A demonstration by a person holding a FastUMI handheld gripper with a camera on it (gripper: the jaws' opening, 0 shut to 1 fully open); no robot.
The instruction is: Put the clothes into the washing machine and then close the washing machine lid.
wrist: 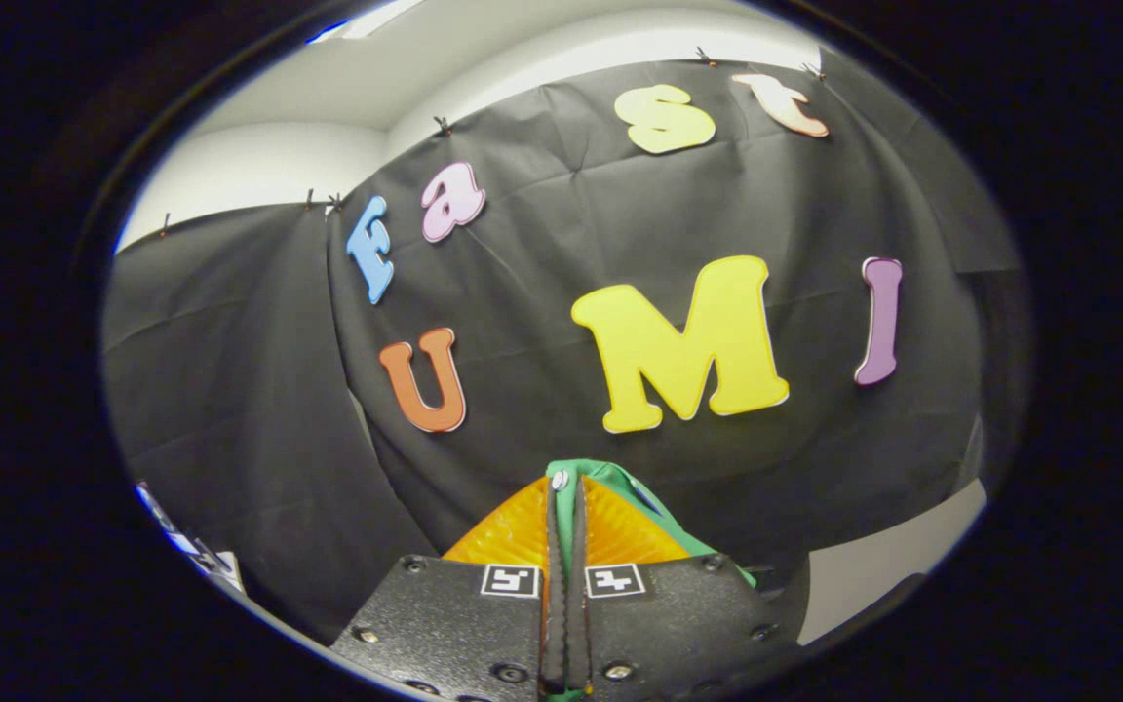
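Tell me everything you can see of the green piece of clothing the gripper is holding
The green cloth garment is pinched in the gripper, whose jaws are shut on it. A narrow strip shows in the slit between the fingers, a rounded fold rises at their tips, and more fabric spills down past the outer side of one finger. It looks soft and plain green; a small pale button-like dot sits near the top. It is lifted before the black cloth wall.

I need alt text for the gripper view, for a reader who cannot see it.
The gripper has its fingers shut on a green garment, lifted up before the booth's black cloth wall. A strip of white wall shows above the cloth.
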